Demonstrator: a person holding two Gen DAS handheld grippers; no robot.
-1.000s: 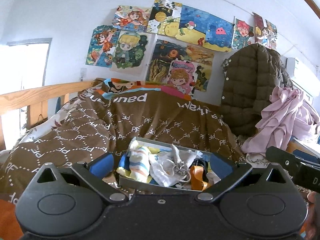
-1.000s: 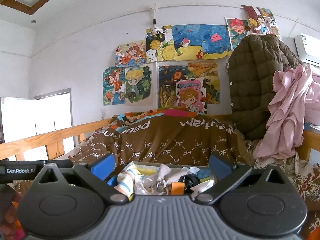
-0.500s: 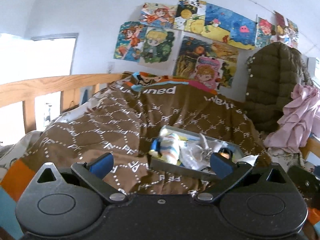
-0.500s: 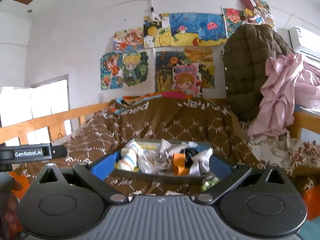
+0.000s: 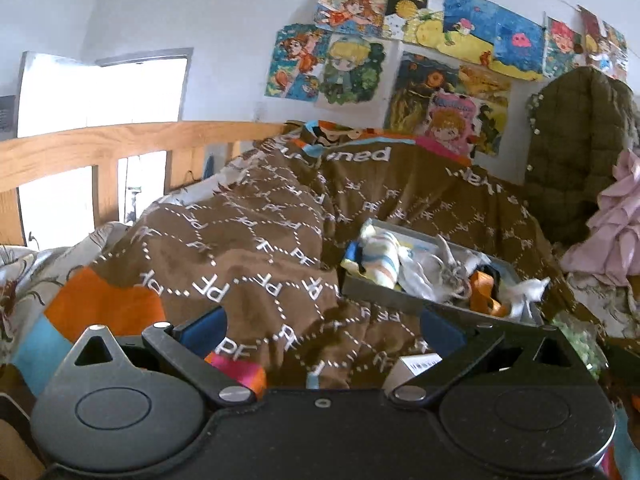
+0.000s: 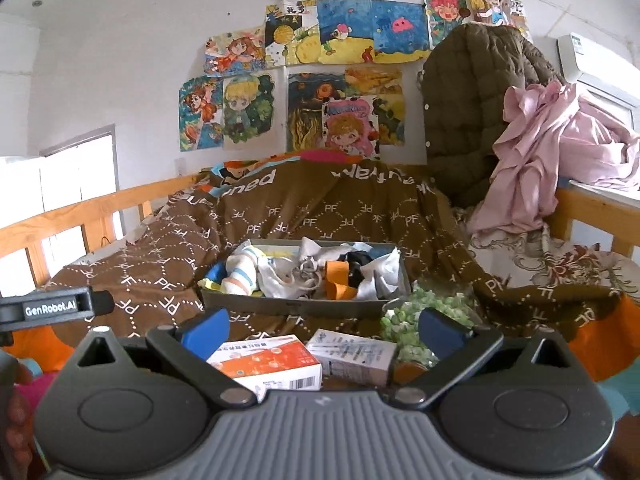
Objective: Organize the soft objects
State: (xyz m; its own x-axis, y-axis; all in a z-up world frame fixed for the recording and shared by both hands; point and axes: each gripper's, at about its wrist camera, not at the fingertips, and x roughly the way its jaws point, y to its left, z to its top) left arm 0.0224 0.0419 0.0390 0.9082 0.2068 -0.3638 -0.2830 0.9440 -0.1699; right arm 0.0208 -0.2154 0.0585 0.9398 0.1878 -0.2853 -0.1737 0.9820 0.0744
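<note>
A grey tray (image 6: 304, 306) (image 5: 384, 295) rests on the brown patterned blanket (image 6: 320, 212) (image 5: 248, 248), holding a heap of soft items: a striped sock (image 6: 240, 276) (image 5: 380, 258), white cloth (image 6: 280, 280) (image 5: 424, 272), an orange piece (image 6: 338, 280) (image 5: 482, 294) and something dark (image 6: 358, 260). My right gripper (image 6: 324, 326) is open and empty, a short way in front of the tray. My left gripper (image 5: 320, 328) is also open and empty, to the left of the tray and back from it.
Two cardboard boxes, one orange-and-white (image 6: 268, 362), one white (image 6: 352, 354), lie before the tray, beside a bag of green bits (image 6: 424, 312). A wooden bed rail (image 5: 100, 144) runs along the left. A quilted coat (image 6: 476, 112) and pink cloth (image 6: 560, 136) hang right.
Both grippers have drawn back from the tray, the left one swinging left. The boxes and green bag have come into the right wrist view. Both grippers stay open.
</note>
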